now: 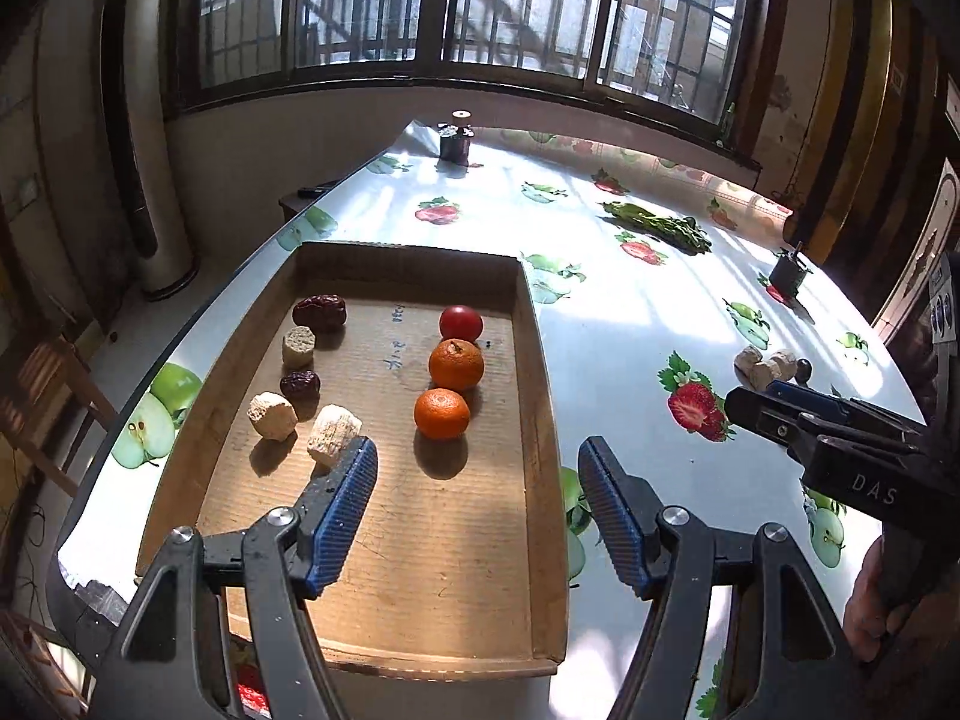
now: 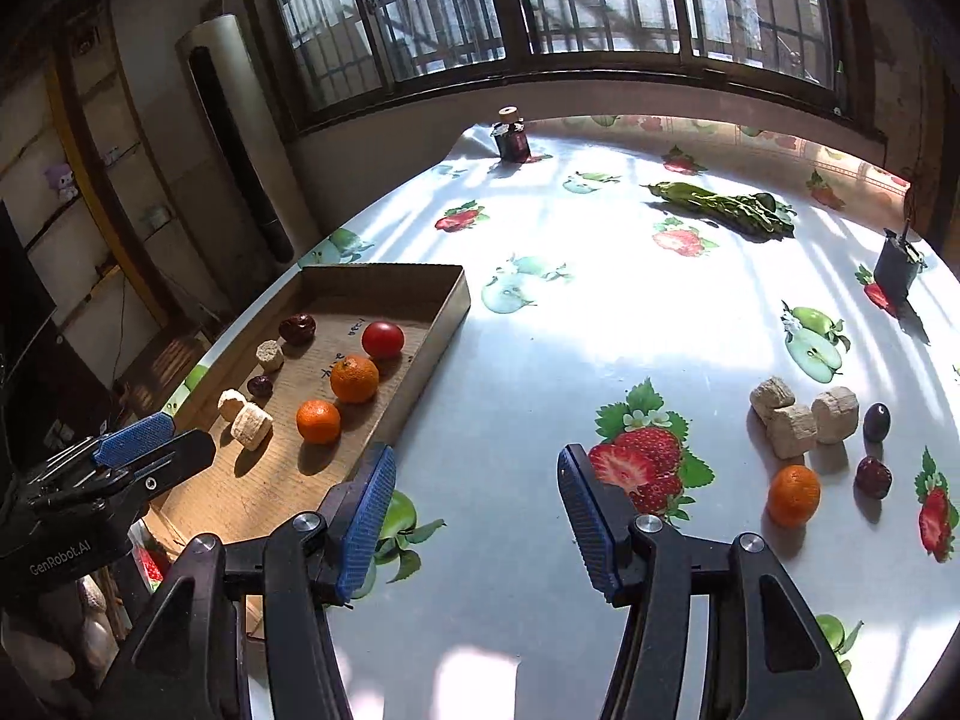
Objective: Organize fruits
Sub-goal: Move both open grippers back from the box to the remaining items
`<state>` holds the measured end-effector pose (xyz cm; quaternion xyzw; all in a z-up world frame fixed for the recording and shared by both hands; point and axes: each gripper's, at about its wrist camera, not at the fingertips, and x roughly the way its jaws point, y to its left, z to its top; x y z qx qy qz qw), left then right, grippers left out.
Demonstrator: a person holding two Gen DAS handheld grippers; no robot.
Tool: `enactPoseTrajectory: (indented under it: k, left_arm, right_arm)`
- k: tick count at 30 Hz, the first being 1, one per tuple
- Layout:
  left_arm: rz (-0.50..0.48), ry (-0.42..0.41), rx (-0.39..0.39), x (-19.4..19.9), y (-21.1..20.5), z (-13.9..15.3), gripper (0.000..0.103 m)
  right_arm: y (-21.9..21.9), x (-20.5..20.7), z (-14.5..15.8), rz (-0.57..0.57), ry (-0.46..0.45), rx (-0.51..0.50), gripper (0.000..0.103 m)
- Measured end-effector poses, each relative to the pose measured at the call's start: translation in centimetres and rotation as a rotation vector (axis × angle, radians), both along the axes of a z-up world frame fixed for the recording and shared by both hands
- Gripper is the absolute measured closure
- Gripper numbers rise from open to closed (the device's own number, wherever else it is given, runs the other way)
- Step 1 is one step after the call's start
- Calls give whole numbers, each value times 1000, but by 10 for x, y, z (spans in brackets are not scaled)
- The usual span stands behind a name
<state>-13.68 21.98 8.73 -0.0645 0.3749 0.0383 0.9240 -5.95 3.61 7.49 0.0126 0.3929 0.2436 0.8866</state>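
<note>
While both claws gape wide and empty, left claw [image 1: 478, 483] hangs lower-centre over the cardboard tray [image 1: 543, 420]; right claw [image 2: 477, 495] above the table [image 2: 540, 330].

Matt cardboard tray [image 1: 543, 396], glossy plastic tablecloth [image 2: 540, 360]

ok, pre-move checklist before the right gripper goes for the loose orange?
1. Right gripper open, nothing between its fingers: ok.
2. Loose orange on the table, in plain view: ok.
3. Room around it: red date and beige chunks sit near but apart: ok.
4. Free floor in the cardboard tray in front of its oranges: ok.
5. Left gripper open, over the tray's near end, possibly in the drop path: cannot tell.
</note>
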Motion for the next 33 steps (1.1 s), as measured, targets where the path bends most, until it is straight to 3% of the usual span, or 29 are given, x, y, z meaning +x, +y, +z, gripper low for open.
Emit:
enactPoseTrajectory:
  k: [8, 15, 27, 33]
  left_arm:
    - [-92, 31, 77, 10, -56, -9, 34]
    - [-132, 59, 115, 23, -86, -15, 34]
    - [-197, 102, 89, 50, -118, -21, 34]
    - [-293, 112, 39, 79, -157, -29, 34]
  right_arm:
    - [-96, -4, -9, -160, 2, -6, 40]
    - [-166, 7, -12, -287, 38, 55, 40]
    - [-219, 25, -10, -374, 36, 64, 40]
    - [-226, 53, -19, -380, 86, 73, 37]
